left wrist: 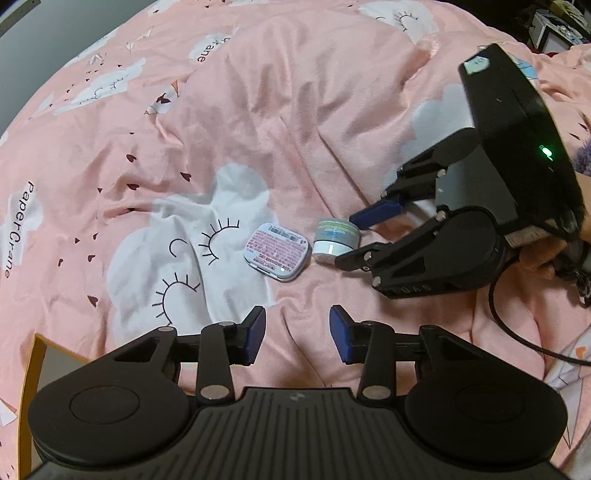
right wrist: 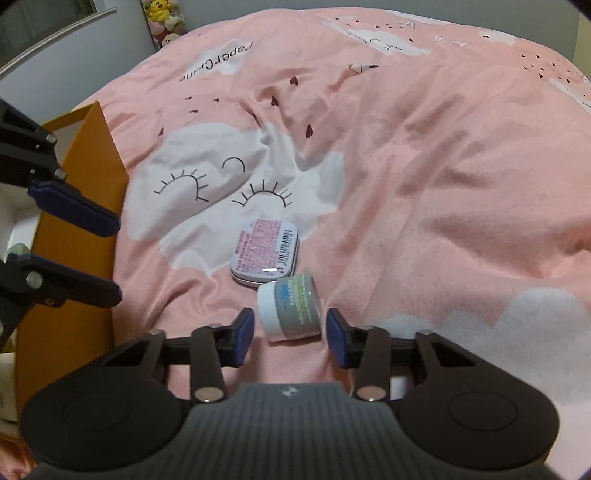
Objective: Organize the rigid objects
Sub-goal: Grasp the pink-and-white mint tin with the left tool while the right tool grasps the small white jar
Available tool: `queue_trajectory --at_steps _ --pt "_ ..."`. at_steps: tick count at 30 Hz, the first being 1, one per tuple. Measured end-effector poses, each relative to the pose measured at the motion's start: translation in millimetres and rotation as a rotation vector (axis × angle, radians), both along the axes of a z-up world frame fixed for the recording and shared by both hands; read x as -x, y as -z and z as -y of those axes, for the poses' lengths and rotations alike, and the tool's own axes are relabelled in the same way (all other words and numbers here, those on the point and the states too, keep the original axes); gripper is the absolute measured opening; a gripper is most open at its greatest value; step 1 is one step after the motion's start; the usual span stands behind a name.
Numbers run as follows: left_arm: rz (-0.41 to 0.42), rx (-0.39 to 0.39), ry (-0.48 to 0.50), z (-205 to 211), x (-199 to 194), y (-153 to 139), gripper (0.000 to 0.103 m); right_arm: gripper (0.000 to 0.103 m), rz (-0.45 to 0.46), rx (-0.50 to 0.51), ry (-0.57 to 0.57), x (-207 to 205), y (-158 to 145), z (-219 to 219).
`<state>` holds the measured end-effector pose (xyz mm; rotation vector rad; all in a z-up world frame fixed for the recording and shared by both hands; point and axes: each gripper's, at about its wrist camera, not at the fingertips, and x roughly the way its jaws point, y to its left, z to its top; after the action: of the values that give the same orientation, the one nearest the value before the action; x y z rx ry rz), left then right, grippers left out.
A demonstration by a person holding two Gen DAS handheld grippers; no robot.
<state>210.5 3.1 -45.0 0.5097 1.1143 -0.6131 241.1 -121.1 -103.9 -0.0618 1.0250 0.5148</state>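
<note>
The cream jar (right wrist: 290,309) lay on its side on the duvet (right wrist: 424,177), at 5 o'clock of the flat tin (right wrist: 265,256). The right gripper (right wrist: 290,334) bracketed it, part-open, pads not touching. The left gripper (left wrist: 297,334) hung part-open, empty. Rigid, light, probably slick: grip across the cylindrical wall.

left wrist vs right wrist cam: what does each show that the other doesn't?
Left wrist only: the right gripper from outside, straddling the jar, plus a hand and a cable.
Right wrist only: the tall orange side of the box, plush toys, and gaps between the jar and both pads.
Both: pink duvet, flat tin beside the jar, and the left gripper, open and empty.
</note>
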Motion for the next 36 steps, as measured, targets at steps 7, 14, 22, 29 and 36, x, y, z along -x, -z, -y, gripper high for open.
queue_trajectory --at_steps 7,14,22,29,36 --pt "-0.048 0.079 -0.133 13.9 -30.1 4.8 0.049 0.035 0.010 -0.031 0.006 -3.7 -3.5 6.7" --pt "-0.162 0.156 -0.410 13.7 -67.2 24.0 0.054 0.034 0.079 -0.016 0.015 -18.9 -17.3 17.1" --pt "-0.228 0.191 -0.718 2.1 -95.9 64.6 0.064 0.033 -0.006 -0.071 0.006 -30.9 5.1 24.1" --pt "-0.217 0.201 -0.791 3.3 -95.2 81.7 0.064 0.034 -0.049 -0.117 0.007 -34.2 15.0 24.3" --pt "-0.178 0.115 -0.748 20.7 -93.4 92.6 0.064 0.034 -0.053 -0.107 0.006 -33.6 17.7 23.7"
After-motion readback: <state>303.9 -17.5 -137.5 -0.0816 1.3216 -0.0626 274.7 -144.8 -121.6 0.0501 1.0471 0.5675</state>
